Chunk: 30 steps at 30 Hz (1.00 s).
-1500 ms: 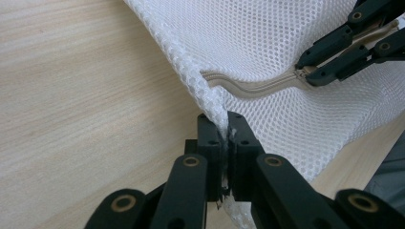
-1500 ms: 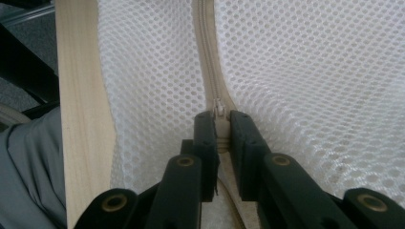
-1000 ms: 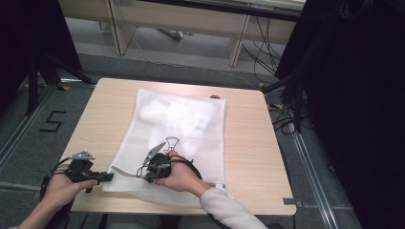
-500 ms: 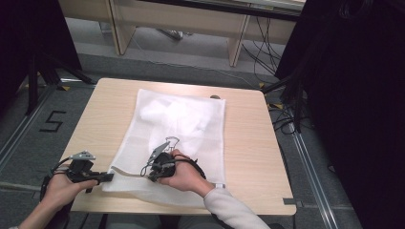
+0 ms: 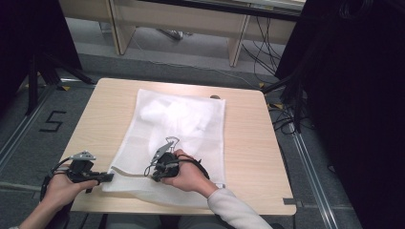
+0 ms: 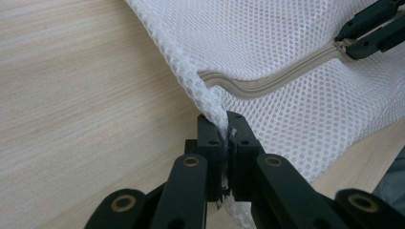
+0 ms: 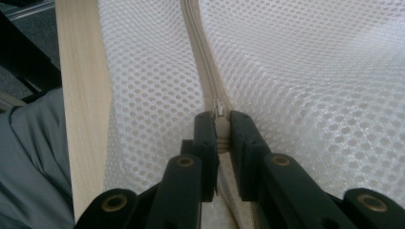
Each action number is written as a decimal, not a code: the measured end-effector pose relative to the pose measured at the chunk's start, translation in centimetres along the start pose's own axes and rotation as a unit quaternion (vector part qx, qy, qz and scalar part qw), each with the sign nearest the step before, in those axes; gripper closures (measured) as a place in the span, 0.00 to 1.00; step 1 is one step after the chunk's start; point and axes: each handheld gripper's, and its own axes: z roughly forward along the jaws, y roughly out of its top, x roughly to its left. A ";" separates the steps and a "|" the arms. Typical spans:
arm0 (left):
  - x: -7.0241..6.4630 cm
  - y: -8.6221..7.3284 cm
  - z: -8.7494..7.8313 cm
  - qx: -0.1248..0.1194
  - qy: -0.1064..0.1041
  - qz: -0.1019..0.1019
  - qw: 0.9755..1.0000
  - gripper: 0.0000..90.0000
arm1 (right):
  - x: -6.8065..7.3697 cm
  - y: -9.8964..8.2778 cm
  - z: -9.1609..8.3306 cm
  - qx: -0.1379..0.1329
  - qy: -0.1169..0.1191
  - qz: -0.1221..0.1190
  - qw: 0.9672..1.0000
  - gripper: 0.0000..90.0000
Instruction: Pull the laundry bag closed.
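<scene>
White mesh laundry bag [image 5: 184,129] flat on light wooden table [image 5: 248,143]; left gripper [image 6: 223,143] clenched on bag's near-left corner, right gripper [image 7: 220,131] clamped on beige zipper pull [image 7: 220,125] (along the bag's near edge)

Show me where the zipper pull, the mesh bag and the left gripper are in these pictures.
zipper pull [image 7: 220,125]: right gripper view, on its beige tab pinched between the jaws.
mesh bag [image 5: 191,121]: high view, on its white middle.
left gripper [image 6: 224,138]: left gripper view, between the fingertips, where they clamp the bag's corner.
</scene>
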 end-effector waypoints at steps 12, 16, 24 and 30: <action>-0.1 0.0 0.1 -0.009 0.005 -0.010 1.000 0.95 | -0.1 -0.4 -0.5 -0.001 -0.002 0.006 1.000 0.92; -0.1 0.0 0.2 -0.009 0.005 -0.009 1.000 0.95 | -0.3 -0.6 -0.8 -0.001 -0.001 0.008 1.000 0.92; -0.1 0.0 0.2 -0.008 0.006 -0.009 1.000 0.95 | -0.3 -0.8 -1.0 -0.002 -0.002 0.006 1.000 0.92; -0.1 0.0 0.2 -0.009 0.006 -0.009 1.000 0.95 | -0.4 -1.1 -1.5 -0.002 -0.005 0.009 1.000 0.92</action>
